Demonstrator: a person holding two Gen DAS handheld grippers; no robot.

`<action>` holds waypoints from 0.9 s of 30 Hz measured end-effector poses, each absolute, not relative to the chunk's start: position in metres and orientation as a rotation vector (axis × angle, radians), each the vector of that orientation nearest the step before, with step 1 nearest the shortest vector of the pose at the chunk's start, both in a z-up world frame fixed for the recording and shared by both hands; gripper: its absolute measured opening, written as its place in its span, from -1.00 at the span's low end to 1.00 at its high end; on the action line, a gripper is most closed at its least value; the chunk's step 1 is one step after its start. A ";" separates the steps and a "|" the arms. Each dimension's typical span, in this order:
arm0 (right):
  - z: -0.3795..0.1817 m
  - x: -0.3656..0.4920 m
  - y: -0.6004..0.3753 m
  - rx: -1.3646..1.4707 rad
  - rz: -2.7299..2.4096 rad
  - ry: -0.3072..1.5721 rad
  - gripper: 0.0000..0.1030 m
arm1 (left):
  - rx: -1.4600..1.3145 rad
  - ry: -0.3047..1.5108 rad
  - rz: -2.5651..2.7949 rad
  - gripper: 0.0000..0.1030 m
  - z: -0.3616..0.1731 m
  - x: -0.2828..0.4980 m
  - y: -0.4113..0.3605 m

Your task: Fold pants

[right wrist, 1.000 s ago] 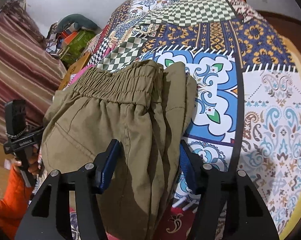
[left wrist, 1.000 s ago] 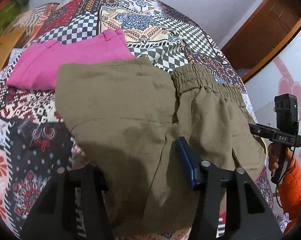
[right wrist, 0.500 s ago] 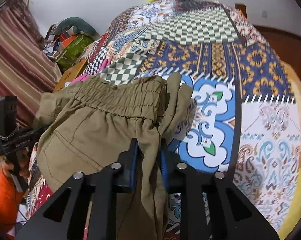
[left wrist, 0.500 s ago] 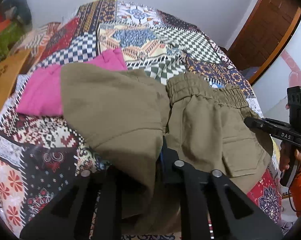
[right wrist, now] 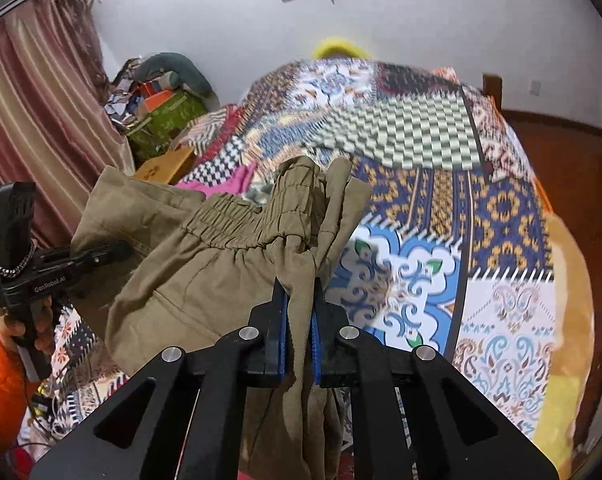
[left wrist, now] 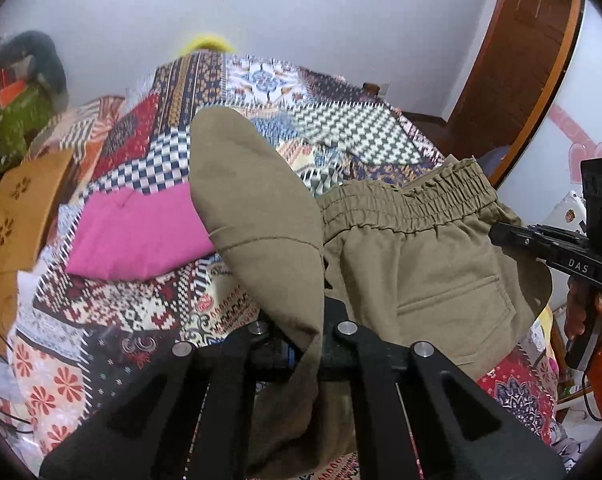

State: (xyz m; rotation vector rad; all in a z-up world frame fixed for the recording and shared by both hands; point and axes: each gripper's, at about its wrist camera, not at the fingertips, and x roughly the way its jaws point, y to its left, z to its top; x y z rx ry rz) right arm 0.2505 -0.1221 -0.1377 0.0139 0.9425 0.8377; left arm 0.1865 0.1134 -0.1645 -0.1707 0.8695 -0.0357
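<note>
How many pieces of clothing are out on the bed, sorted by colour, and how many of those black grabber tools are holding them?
Khaki pants: 1, clamped by both grippers
Pink garment: 1, lying on the quilt
Grippers: 2, left gripper and right gripper
Total: 2 garments, 2 grippers

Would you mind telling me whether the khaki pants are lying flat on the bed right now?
No, lifted. Both grippers, left and right, are shut on the pants, which hang bunched above the bed.

Black grippers (left wrist: 307, 344) (right wrist: 299, 336) w/ silver screws, blue pads, "DAS"/"GenRobot.AI" markings; orange sleeves.
</note>
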 end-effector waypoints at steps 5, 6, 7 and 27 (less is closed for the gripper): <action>-0.117 0.252 -0.115 0.005 0.853 0.889 -0.84 | -0.179 0.809 -0.021 -0.90 -0.140 0.184 0.120; -0.113 0.252 -0.113 0.005 0.856 0.879 -0.84 | -0.180 0.800 -0.018 -0.90 -0.136 0.184 0.122; -0.108 0.252 -0.110 0.004 0.859 0.864 -0.84 | -0.180 0.792 -0.014 -0.90 -0.133 0.184 0.123; -0.082 0.280 -0.008 -0.043 0.969 0.762 -0.85 | -0.179 0.720 0.125 -0.90 -0.098 0.196 0.220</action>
